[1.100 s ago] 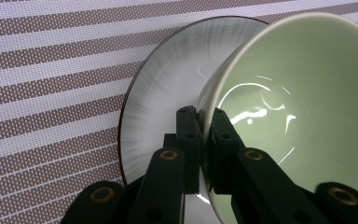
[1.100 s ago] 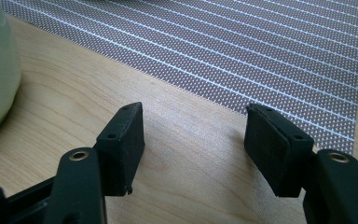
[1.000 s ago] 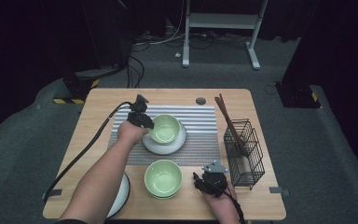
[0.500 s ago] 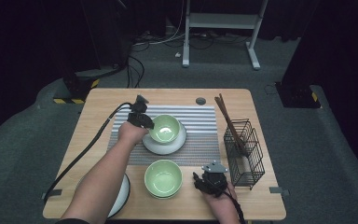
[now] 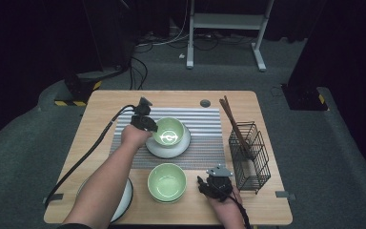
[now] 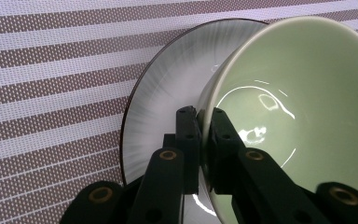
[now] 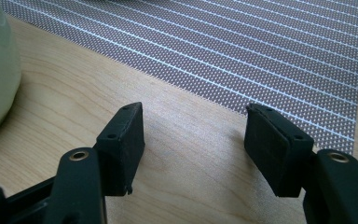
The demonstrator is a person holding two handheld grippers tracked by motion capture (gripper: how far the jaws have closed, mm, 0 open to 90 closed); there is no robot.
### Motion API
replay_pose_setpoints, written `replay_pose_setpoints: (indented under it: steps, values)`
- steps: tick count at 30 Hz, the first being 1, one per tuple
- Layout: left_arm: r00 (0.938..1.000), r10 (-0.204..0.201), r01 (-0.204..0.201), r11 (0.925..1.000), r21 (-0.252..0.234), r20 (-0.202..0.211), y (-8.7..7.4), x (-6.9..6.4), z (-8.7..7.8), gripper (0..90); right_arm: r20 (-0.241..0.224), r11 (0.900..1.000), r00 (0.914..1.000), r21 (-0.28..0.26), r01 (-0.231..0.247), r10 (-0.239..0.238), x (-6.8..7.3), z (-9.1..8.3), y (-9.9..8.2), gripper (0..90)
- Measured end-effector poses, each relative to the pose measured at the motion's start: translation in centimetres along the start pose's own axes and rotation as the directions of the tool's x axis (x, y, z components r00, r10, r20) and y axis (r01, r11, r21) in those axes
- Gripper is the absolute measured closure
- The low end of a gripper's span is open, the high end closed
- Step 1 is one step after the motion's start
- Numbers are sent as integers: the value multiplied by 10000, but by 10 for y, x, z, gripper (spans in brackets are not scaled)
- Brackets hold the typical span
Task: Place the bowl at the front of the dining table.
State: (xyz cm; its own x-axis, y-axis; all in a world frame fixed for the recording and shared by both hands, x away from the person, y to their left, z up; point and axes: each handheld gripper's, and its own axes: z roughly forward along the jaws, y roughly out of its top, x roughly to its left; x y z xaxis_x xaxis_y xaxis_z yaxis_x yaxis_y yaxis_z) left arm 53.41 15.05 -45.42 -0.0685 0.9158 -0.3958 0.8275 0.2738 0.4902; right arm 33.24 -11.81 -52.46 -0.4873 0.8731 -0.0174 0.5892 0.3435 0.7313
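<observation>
The bowl (image 5: 169, 132) is pale green, glazed and glossy, round with a thin rim; it sits on a white plate (image 5: 158, 149) in the middle of the striped mat (image 5: 205, 129). In the left gripper view the bowl (image 6: 298, 107) shows bright reflections on its smooth inside, and the plate (image 6: 168, 102) beneath it has a dark edge and fine grey radial streaks. The mat (image 6: 51, 70) is a woven mesh of brown and white bands.

The left gripper (image 5: 145, 121) is closed down tight on the bowl's near-left rim: one black pad (image 6: 186, 135) lies outside the wall, the other inside, with the thin ceramic pinched between them.

A second green bowl (image 5: 167, 181) of the same shape stands on the bare wood table (image 5: 100, 109) nearer the person, and another white plate (image 5: 124, 200) lies partly under the left forearm. At the right side a black wire basket (image 5: 250, 155) holds brown chopsticks (image 5: 231, 119) leaning out.

The right gripper (image 5: 215, 183) rests low by the second bowl, just left of the basket. Its jaws stand well apart with only the pale grained wood (image 7: 191, 154) between the flat, matte black pads (image 7: 123, 135); they hold and touch nothing.
</observation>
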Motion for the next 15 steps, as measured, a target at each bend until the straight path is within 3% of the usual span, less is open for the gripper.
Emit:
replay_pose_setpoints:
  steps: [1,2,7,15]
  values:
    - [10000,-3,3,10000,-7,-3,0,0,0,844,0,10000,10000,-7,-1,1,0,0,0,374]
    - [9995,-301,301,9995,-81,25,-1,-2,1,844,0,10000,10000,-5,-11,11,0,0,0,374]
    - [9999,105,-105,9999,22,-123,-3,0,1,841,-3,10000,10000,-4,-7,7,0,0,0,374]
    - [9999,8,-9,10000,-69,-108,-4,-1,1,841,-5,10000,10000,-3,-5,5,0,0,0,374]
